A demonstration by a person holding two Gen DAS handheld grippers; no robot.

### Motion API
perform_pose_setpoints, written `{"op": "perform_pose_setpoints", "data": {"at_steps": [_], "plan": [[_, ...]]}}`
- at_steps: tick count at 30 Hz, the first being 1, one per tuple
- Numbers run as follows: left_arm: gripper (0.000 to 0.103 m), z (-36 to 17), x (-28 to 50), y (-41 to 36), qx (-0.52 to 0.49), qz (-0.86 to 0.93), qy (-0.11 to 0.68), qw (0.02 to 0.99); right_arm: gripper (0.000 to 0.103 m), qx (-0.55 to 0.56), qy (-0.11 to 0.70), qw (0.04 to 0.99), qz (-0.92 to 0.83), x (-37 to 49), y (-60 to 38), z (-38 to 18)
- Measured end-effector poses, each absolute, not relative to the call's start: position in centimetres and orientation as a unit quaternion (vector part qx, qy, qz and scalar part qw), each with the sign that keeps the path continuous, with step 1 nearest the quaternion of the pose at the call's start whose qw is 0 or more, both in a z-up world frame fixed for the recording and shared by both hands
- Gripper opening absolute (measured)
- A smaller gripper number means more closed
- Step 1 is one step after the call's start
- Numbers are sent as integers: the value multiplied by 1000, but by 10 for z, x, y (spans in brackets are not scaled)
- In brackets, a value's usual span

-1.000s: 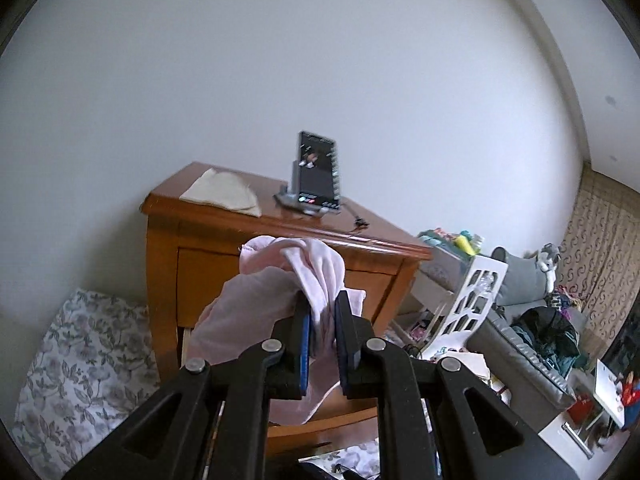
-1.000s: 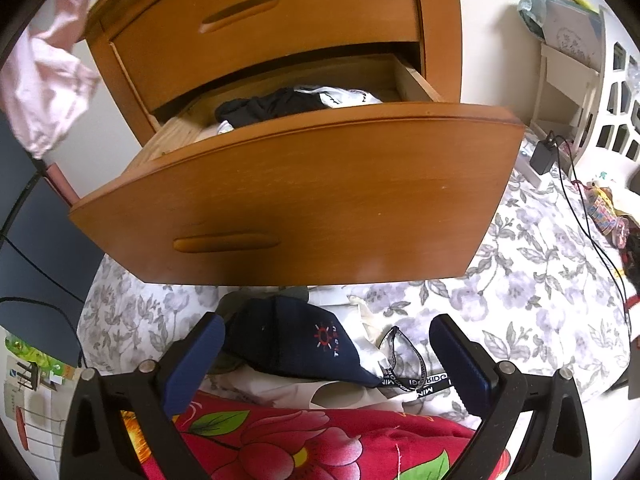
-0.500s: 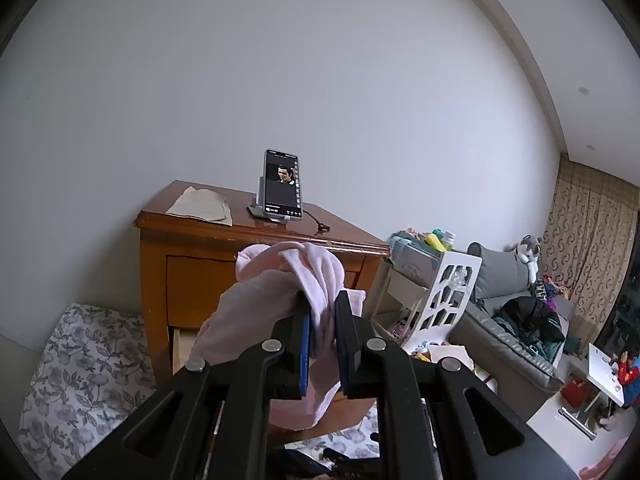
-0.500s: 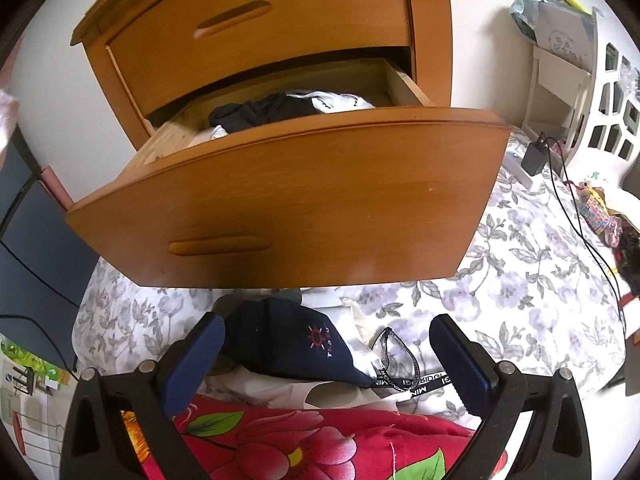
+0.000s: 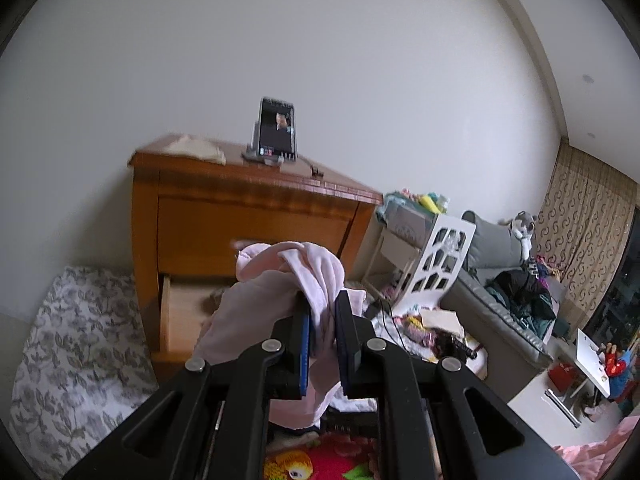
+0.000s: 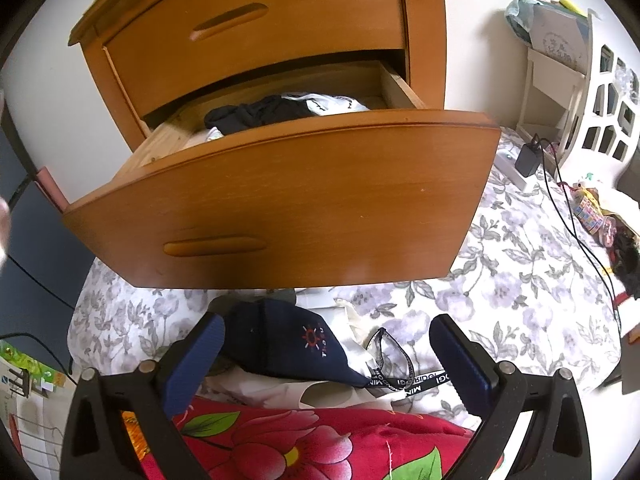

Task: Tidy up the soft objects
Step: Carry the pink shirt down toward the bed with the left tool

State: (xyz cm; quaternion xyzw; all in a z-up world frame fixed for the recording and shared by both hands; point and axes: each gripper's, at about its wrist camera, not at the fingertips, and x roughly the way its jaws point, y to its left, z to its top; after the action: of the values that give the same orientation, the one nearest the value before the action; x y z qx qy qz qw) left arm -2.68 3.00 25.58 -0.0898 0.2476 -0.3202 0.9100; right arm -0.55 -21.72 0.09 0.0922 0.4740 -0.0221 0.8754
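A pale pink cloth [image 5: 288, 300] hangs bunched and crumpled in the air in front of the wooden dresser. A navy cap [image 6: 288, 344] with a small red sun mark lies on the flowered sheet, under the open drawer [image 6: 280, 208]. Inside the drawer lie black clothes [image 6: 256, 114] and white clothes [image 6: 328, 102].

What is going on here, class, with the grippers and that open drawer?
A person is tidying soft things. The left gripper is shut on a pink cloth, held up in front of the wooden dresser. The right gripper is open, low over a navy cap on the floral bedding, below the open drawer, which holds dark and white clothes.
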Motion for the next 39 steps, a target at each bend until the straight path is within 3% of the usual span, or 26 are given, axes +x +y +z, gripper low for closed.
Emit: {"op": "perform_pose_setpoints", "data": {"at_steps": [18,39], "plan": [[12,128,23,-8,-96,-282,427,854,103,93,476,874,-20,-5,-218,0],[13,23,47,-61,42,-231,498,835,103,97,480,872,-15,-4,-218,-2]]}}
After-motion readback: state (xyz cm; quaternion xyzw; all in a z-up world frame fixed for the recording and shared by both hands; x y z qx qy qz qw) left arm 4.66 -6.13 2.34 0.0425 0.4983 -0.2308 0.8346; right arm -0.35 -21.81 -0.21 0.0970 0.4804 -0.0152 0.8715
